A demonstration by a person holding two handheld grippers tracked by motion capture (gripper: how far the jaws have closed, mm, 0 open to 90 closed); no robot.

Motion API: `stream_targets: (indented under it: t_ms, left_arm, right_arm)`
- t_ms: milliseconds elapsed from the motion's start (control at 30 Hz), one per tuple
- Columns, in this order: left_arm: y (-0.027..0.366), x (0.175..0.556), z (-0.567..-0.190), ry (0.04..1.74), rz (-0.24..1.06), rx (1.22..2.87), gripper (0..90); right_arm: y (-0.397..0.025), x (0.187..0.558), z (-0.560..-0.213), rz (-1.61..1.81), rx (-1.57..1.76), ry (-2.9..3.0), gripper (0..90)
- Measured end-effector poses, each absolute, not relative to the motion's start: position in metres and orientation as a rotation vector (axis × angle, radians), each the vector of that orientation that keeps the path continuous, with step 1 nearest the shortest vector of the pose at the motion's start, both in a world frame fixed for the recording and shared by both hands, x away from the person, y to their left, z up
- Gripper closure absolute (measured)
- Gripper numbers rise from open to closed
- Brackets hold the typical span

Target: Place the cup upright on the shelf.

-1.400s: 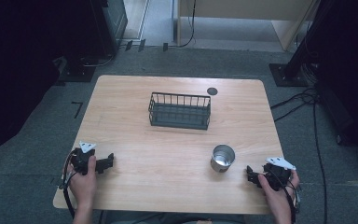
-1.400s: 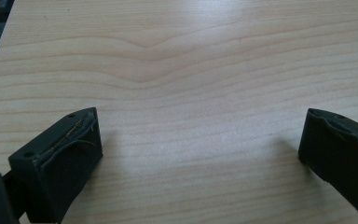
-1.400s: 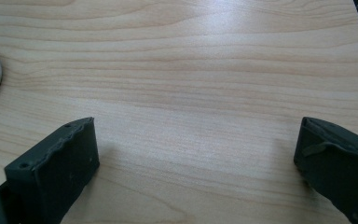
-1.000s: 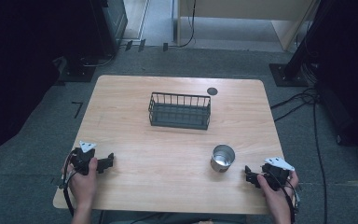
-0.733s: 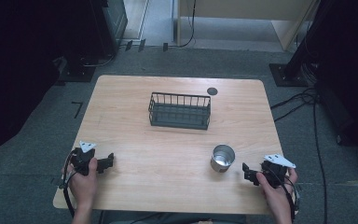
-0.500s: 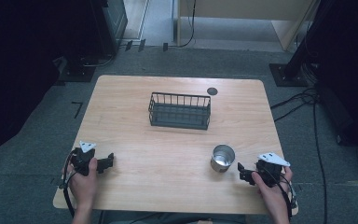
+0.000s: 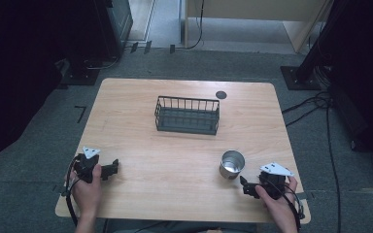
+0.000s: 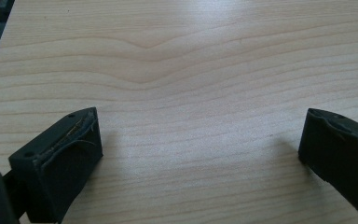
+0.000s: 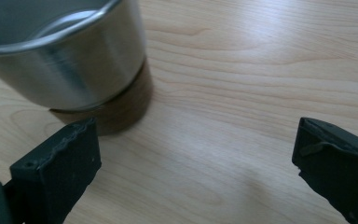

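Observation:
A shiny steel cup [image 7: 232, 164] stands upright on the wooden table [image 7: 141, 126], right of centre and near the front. My right gripper [image 7: 245, 187] rests on the table just right of and in front of the cup, open, a short gap away. In the right gripper view the cup [image 9: 60, 51] sits at the upper left, beyond the left jaw, with bare wood between the jaws of my right gripper [image 9: 193, 163]. My left gripper [image 7: 112, 168] lies at the front left, open over bare wood. The left gripper view has the left gripper [image 8: 200, 154] with its jaws wide apart.
A black wire basket [image 7: 187, 115] stands empty at the middle of the table, toward the back. A small dark round disc [image 7: 220, 94] lies behind it near the far edge. Cables and stands cover the floor at the right.
My right gripper has slid left and slightly forward toward the cup. The left gripper, the cup and the basket have stayed put.

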State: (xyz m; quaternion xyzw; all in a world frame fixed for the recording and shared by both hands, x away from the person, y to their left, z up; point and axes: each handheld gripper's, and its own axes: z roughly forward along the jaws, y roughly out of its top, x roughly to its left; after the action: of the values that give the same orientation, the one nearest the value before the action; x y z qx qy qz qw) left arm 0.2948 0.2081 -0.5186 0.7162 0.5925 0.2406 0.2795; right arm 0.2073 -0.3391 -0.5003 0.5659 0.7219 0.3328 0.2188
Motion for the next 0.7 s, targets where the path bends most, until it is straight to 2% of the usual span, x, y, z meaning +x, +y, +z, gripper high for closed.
stream_targets:
  t_ms: [700]
  left_arm:
    - [0.208, 0.295, -0.519, 1.589, 0.645, 1.920, 0.0]
  right_arm:
    - [-0.301, 0.221, -0.492, 1.056, 1.486, 2.066, 0.8]
